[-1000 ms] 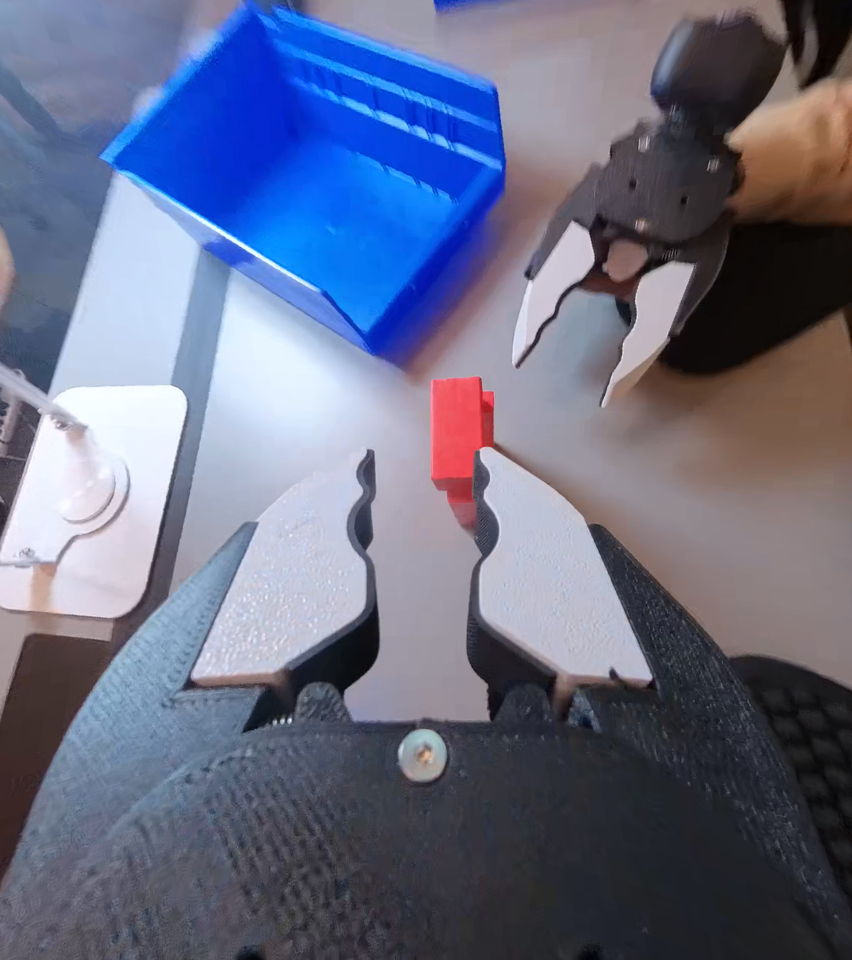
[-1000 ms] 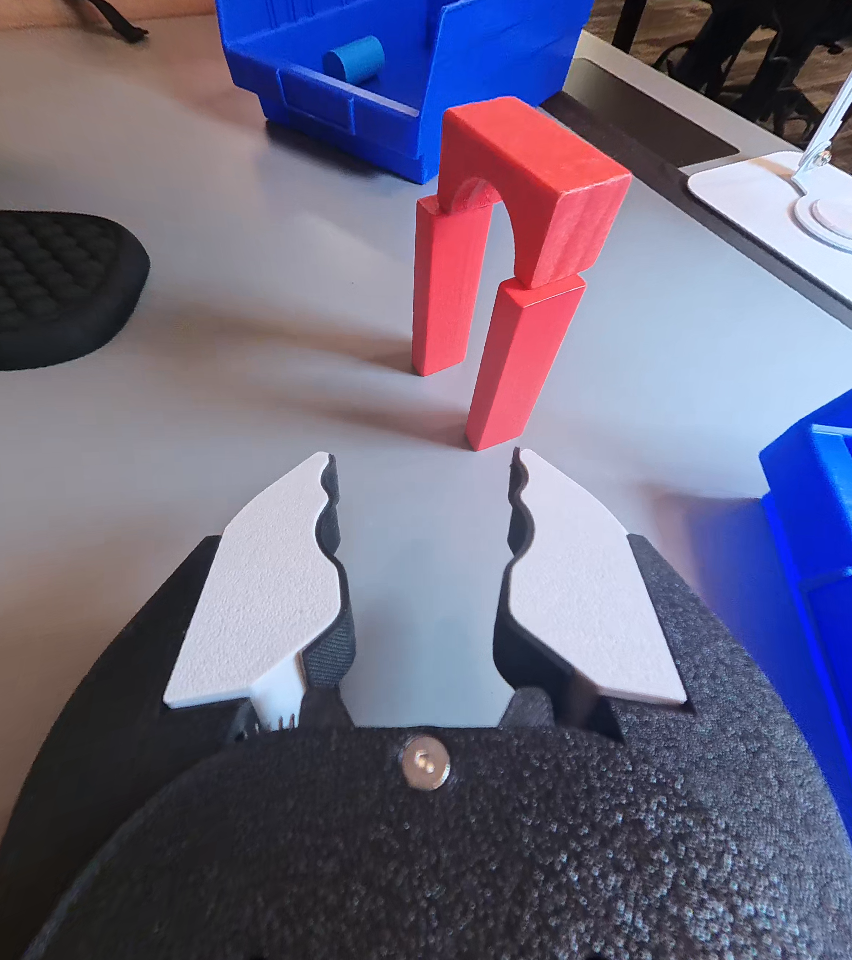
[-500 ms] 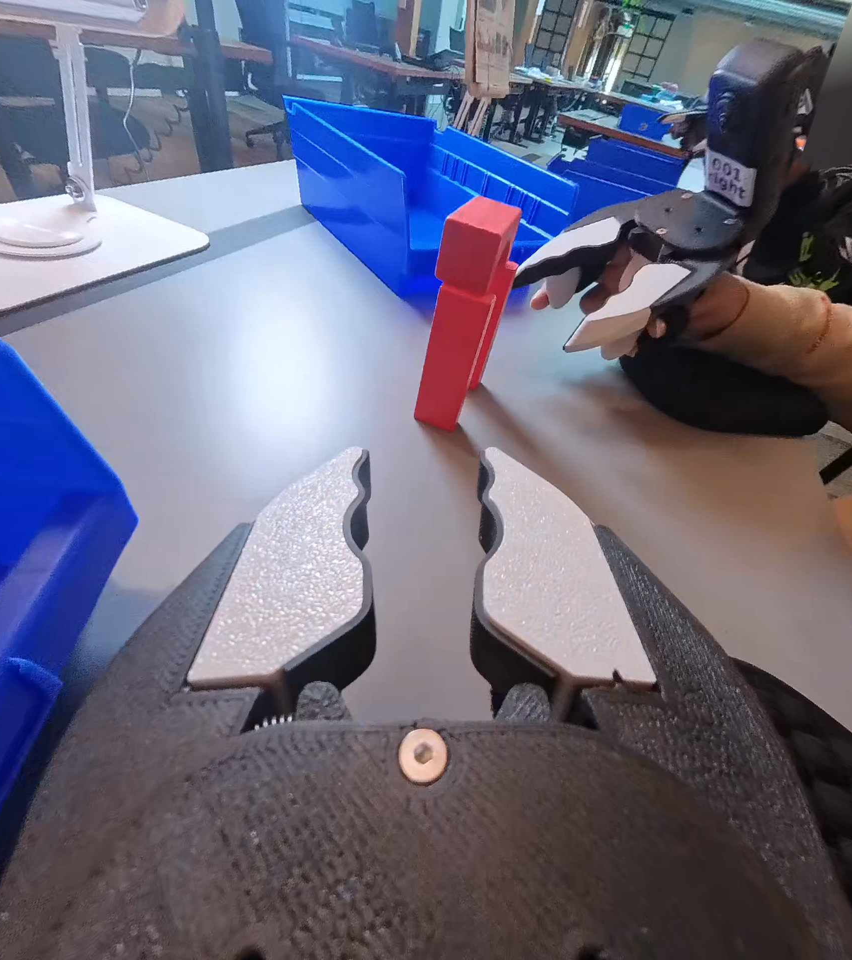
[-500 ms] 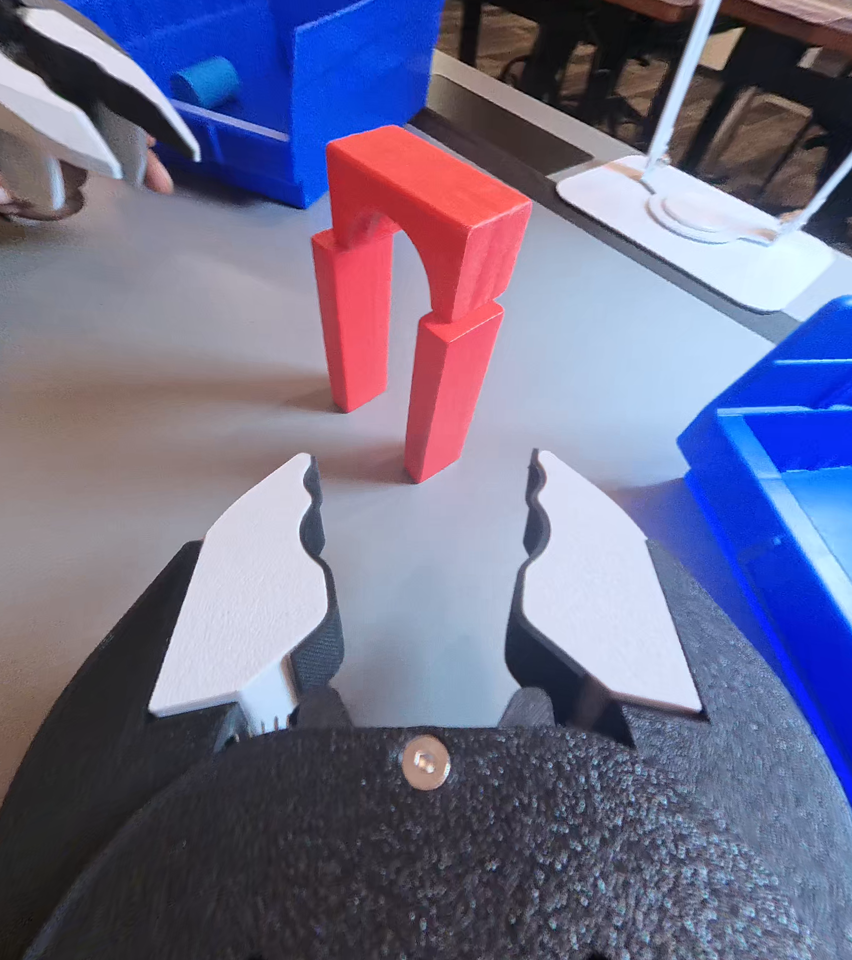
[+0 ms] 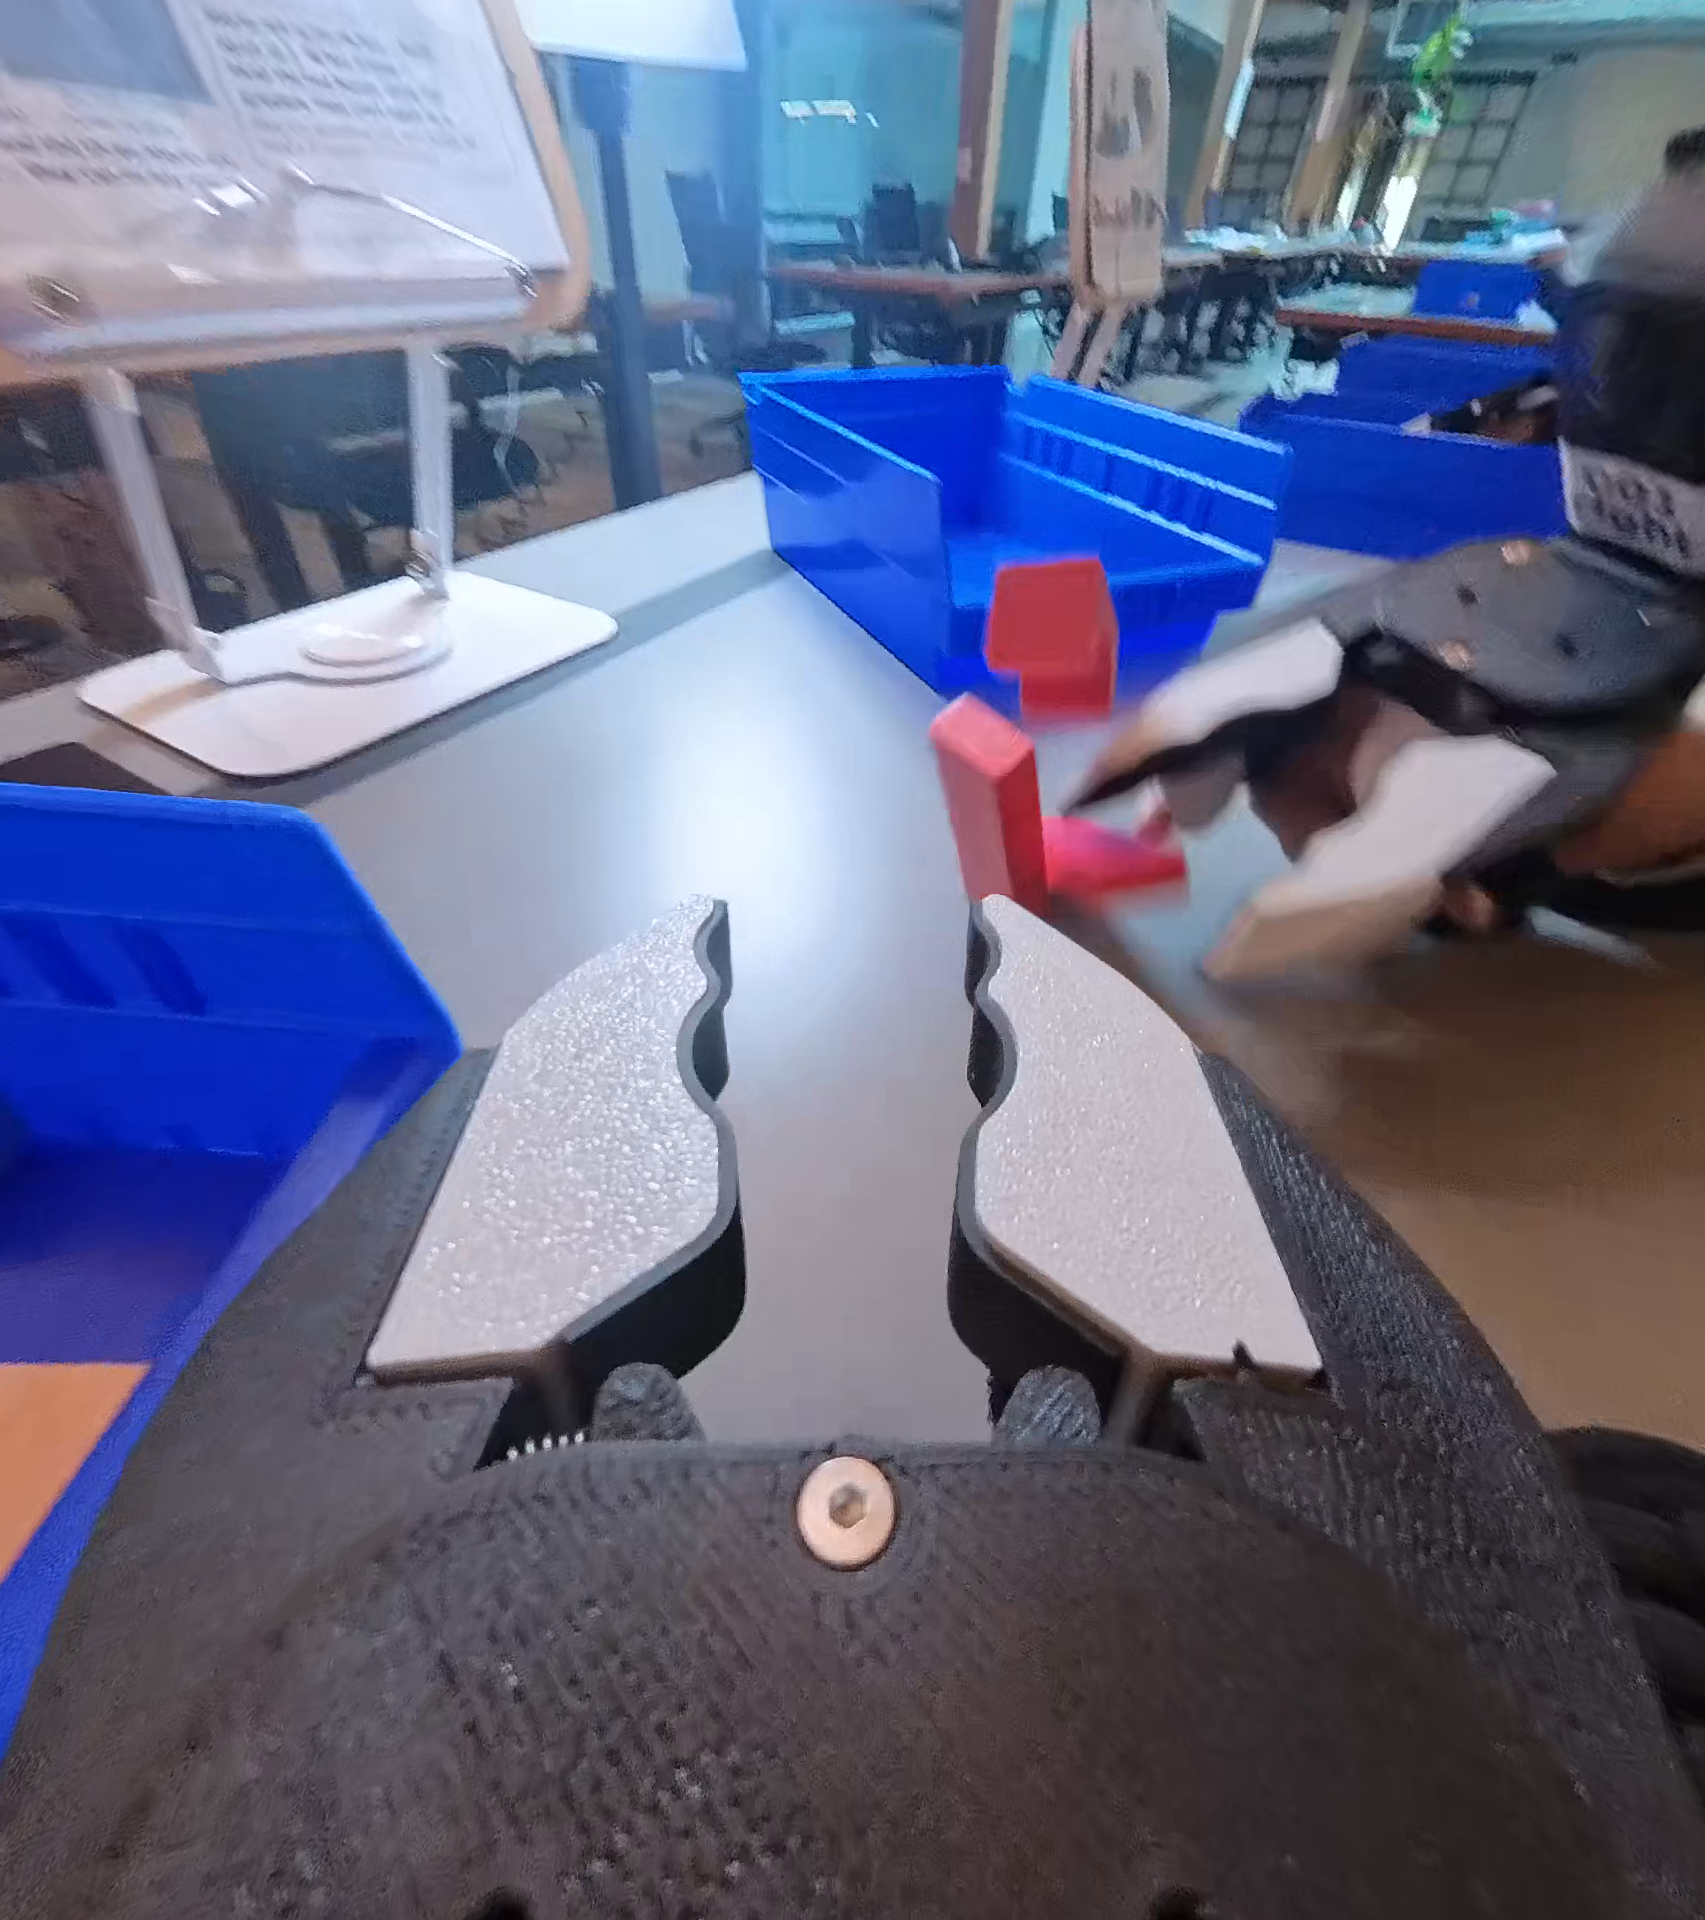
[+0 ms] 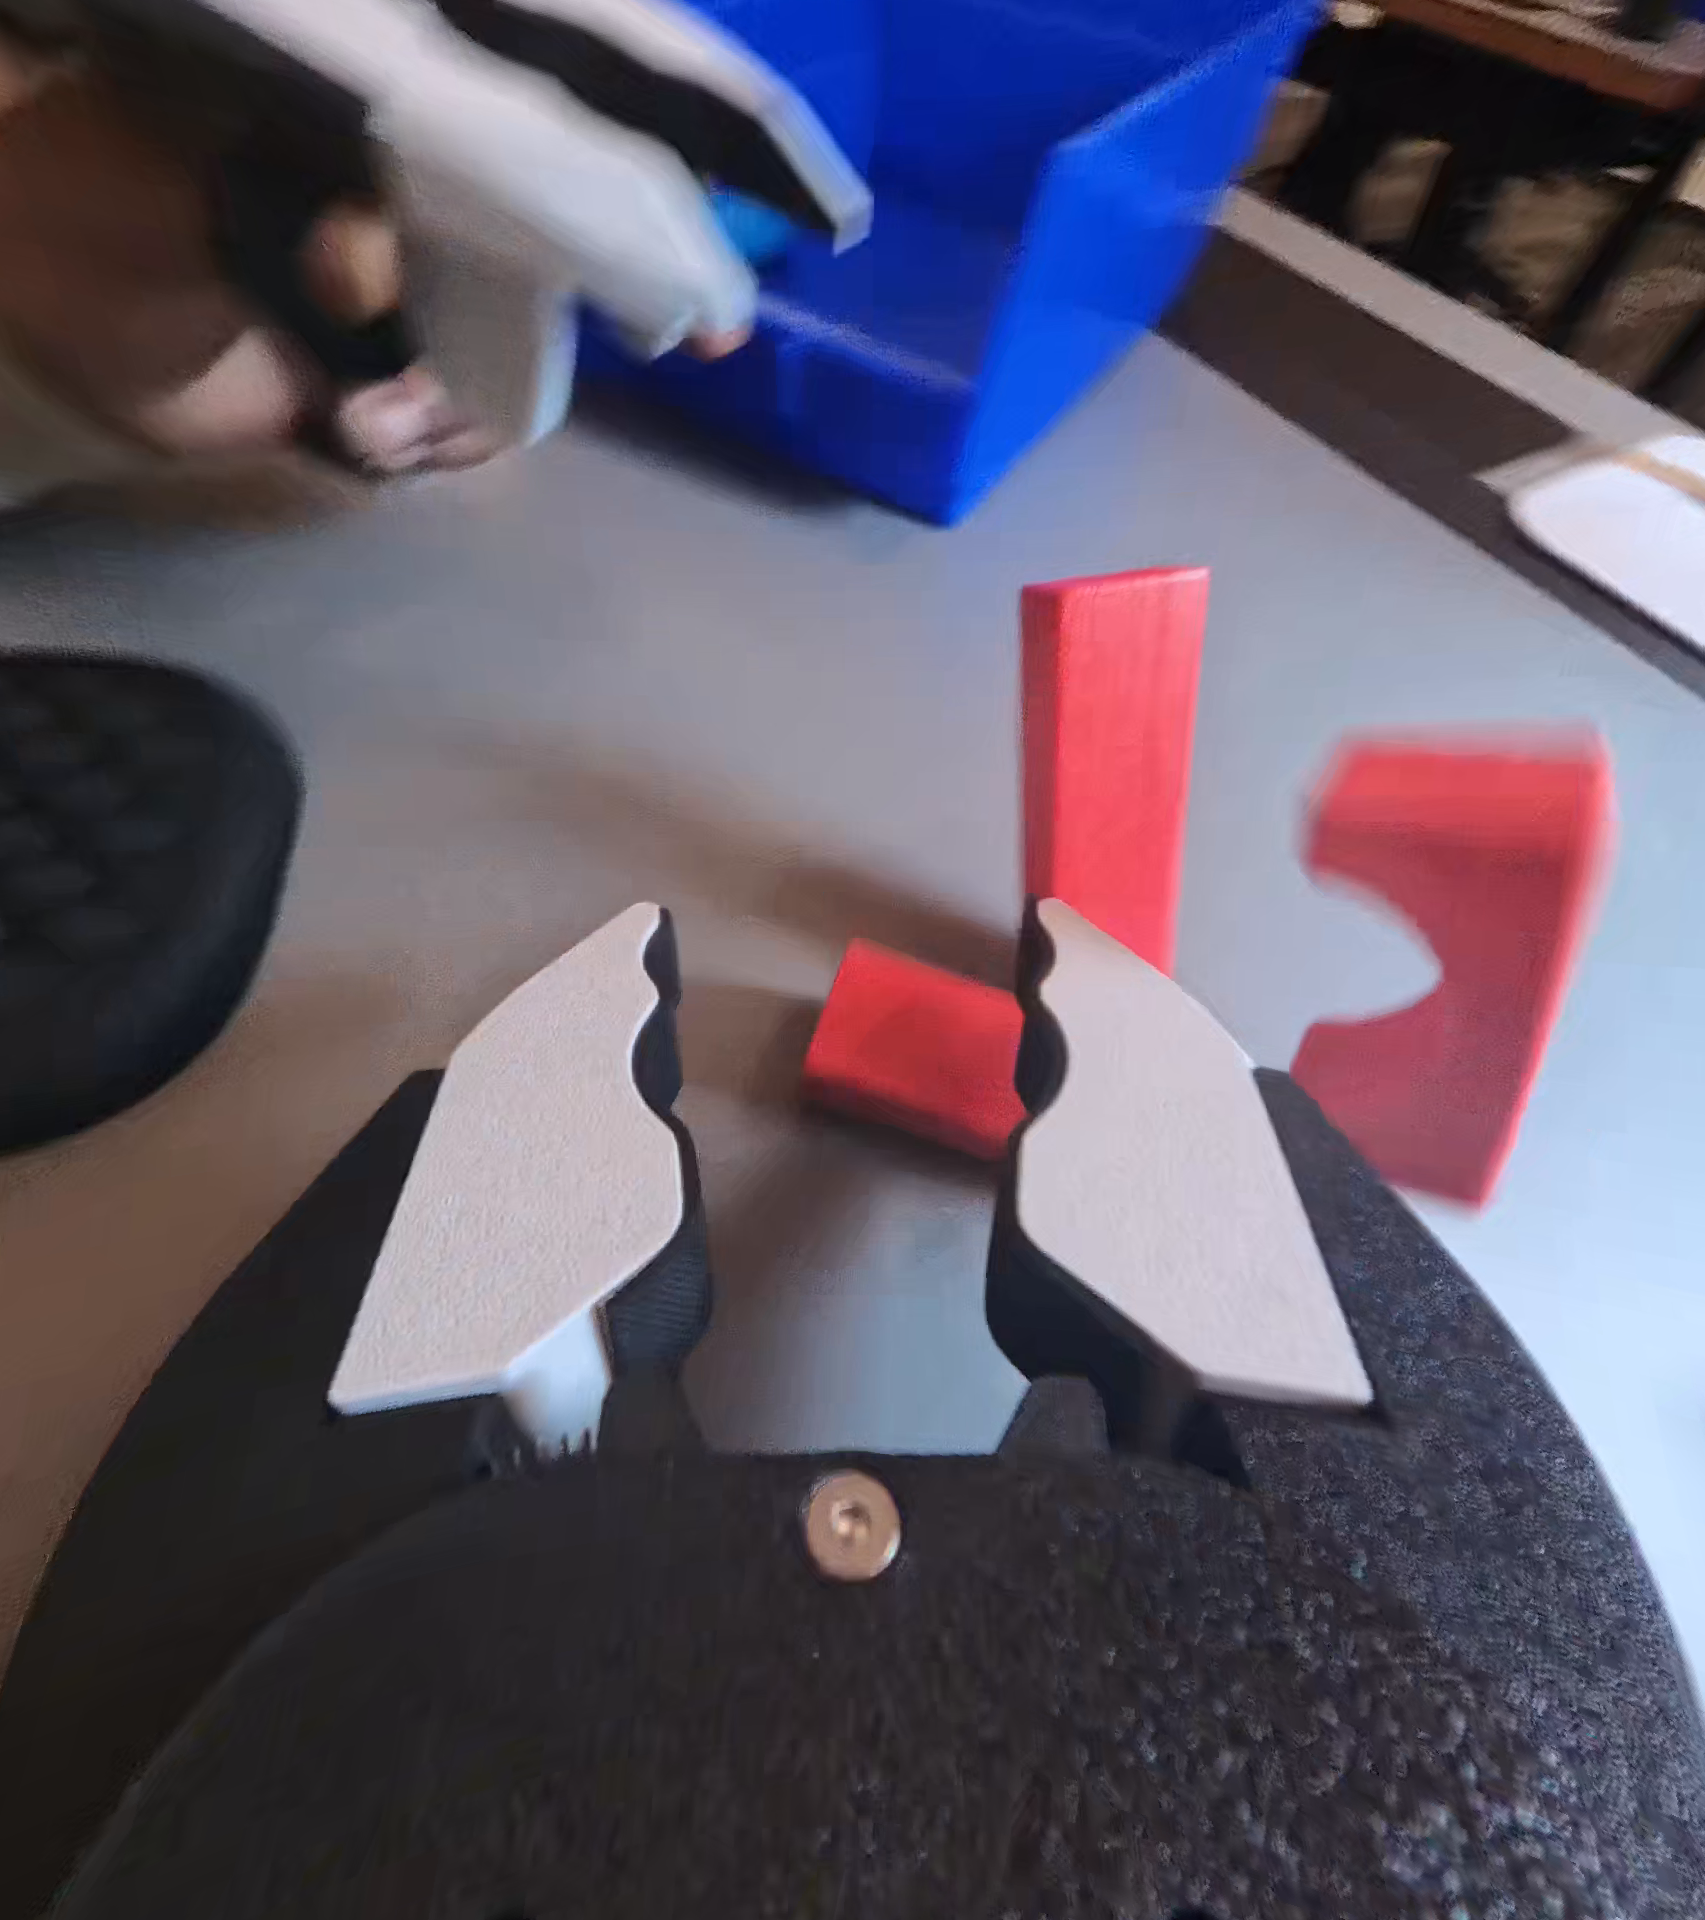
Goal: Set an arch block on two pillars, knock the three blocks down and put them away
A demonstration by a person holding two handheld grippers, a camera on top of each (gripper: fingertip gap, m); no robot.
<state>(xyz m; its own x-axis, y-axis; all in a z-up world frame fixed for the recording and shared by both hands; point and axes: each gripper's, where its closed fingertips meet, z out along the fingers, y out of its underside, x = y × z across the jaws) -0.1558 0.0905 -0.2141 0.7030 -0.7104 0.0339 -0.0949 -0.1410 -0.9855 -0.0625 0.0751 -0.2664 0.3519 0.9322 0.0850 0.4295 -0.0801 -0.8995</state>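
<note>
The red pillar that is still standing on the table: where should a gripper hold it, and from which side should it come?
Grip the standing pillar near its top, closing on its two narrow sides, coming from above. It looks tall, slim and a little tilted, so a side push would probably topple it. The fallen pillar crowds its base.

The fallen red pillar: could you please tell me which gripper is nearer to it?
Right. The right gripper has the fallen pillar just past its tips; the left gripper sits farther back, beyond the leaning pillar.

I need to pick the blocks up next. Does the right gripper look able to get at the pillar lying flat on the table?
Probably yes. The right gripper is open and empty, and the fallen pillar lies just beyond its jaws on bare table. The standing pillar is close behind and might be bumped.
</note>
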